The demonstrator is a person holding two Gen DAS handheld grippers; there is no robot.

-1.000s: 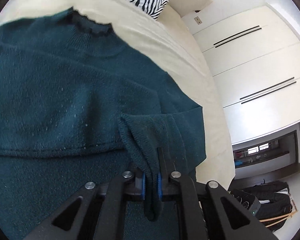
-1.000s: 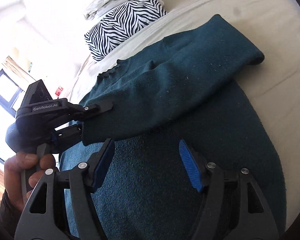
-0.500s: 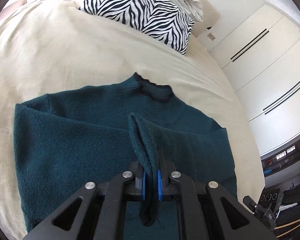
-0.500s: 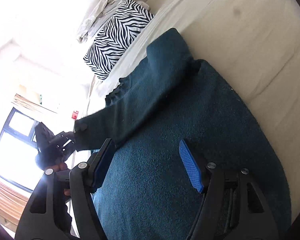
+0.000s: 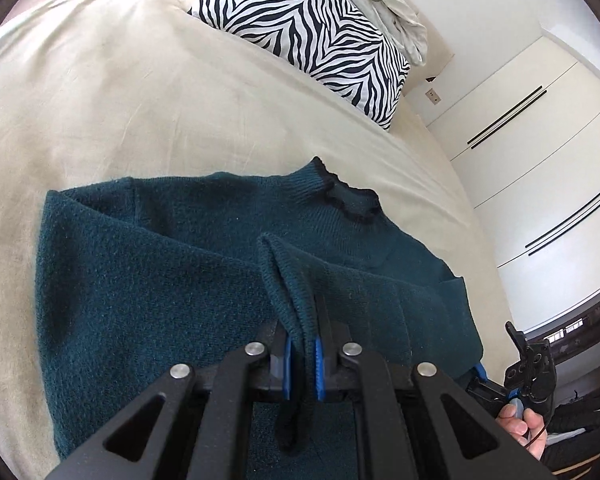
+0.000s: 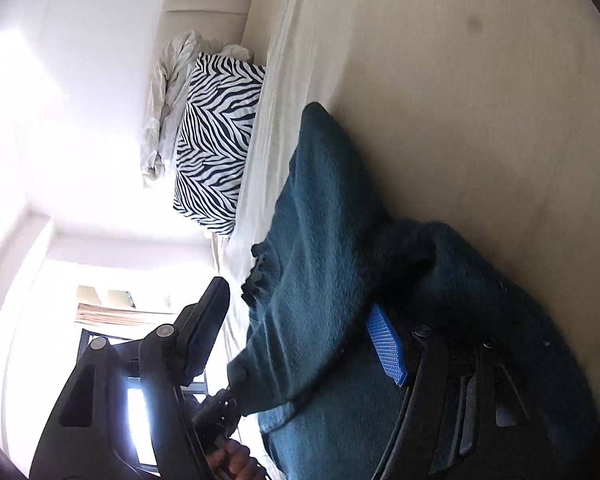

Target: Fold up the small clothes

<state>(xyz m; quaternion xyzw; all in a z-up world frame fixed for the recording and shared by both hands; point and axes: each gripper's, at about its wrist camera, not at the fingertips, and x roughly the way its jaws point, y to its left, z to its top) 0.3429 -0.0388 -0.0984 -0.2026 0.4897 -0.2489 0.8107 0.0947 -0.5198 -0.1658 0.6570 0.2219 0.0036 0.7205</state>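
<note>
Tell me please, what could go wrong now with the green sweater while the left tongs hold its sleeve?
1. The left tongs pinch only the cuff of the sleeve; a further pull could drag the sweater across the bed sheet and spoil the fold.
2. The right tongs stand open over the sweater, pressing nothing down, so the body may shift.

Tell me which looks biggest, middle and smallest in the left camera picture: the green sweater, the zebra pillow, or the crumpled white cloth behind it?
1. green sweater, though it lies nearest the camera, which flatters it
2. zebra pillow
3. crumpled white cloth, partly hidden behind the pillow
</note>
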